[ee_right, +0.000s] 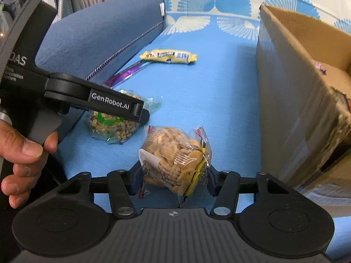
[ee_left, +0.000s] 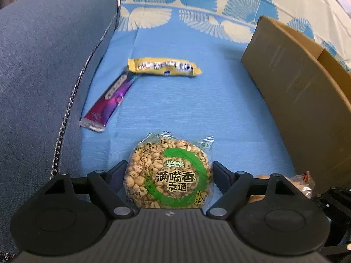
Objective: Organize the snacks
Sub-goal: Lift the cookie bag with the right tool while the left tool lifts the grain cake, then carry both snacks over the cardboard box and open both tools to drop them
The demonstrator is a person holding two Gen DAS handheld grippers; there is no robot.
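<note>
At the far left a dark blue sofa arm (ee_left: 50,70) with a silvery chain trim runs along the edge of the seat cover (ee_left: 186,109), a light blue cloth printed with blue and white fans. Tight against that arm lies a purple stick packet (ee_left: 107,103), its print too blurred to read. Its far tip lies just beside a yellow bar wrapper (ee_left: 163,66), which lies crosswise farther back with white lettering that cannot be made out.

Nearer the middle, the left tongs (ee_left: 169,173) stand apart around a round puffed-grain cake (ee_left: 170,175) in a clear wrapper with a green ring; it reads "米老头", "满嘴香 麦通" and "非油炸". Whether the pads touch the wrapper cannot be told. In the right wrist view the side of these tongs crosses over the cake, shows "GenRobot.AI", and a person's hand (ee_right: 24,157) holds the grip.

To the right of the cake, the right tongs (ee_right: 173,179) are clamped on a clear bag of golden crackers (ee_right: 175,157) with a yellow and red seam, its wrapper crumpled between the pads.

At the far right an open cardboard box (ee_right: 291,92) stands on the cover close to the bag, its near wall taped; something purple (ee_right: 319,66) shows inside.
</note>
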